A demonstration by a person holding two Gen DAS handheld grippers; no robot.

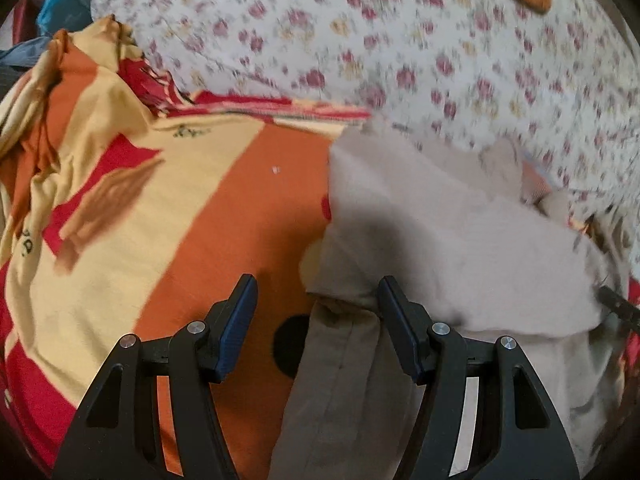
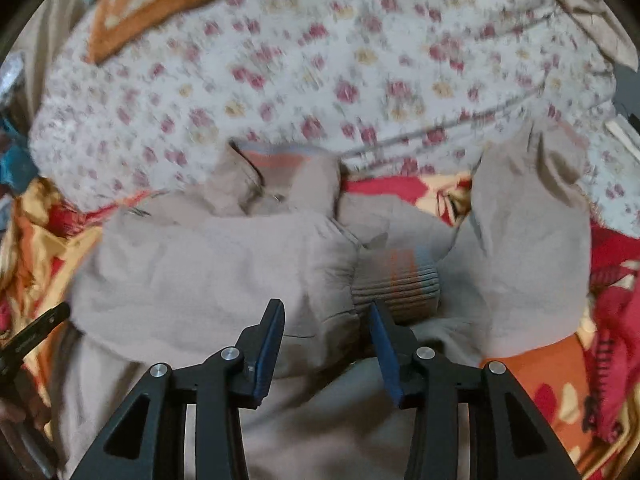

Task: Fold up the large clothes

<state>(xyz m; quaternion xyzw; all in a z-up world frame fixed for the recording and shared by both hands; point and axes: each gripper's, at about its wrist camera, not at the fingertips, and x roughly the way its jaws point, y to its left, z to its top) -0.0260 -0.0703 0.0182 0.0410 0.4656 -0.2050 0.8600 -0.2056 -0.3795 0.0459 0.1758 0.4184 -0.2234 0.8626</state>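
The left tool [image 1: 316,292] stands with its jaws well apart, and a fold of the beige sweatshirt [image 1: 460,248] runs up between them, lying against the right-hand pad while the other pad is clear of it, so nothing is clamped. The right tool [image 2: 326,312] is parted more narrowly over the garment, its jaws straddling a ridge of beige cloth just beside the striped ribbed cuff [image 2: 396,280]; the blur does not let me tell whether the pads press on that cloth. From the left tool the sweatshirt lies ahead and to the right, its bulk reaching toward the other tool, whose tip shows at the picture's right edge. From the right tool it spreads directly ahead and to both sides, with one sleeve [image 2: 532,240] bunched at the right. It rests on an orange, yellow and red blanket [image 1: 192,208], with a flowered bedcover [image 1: 400,40] beyond. I judge the right tool nearer the cuff.
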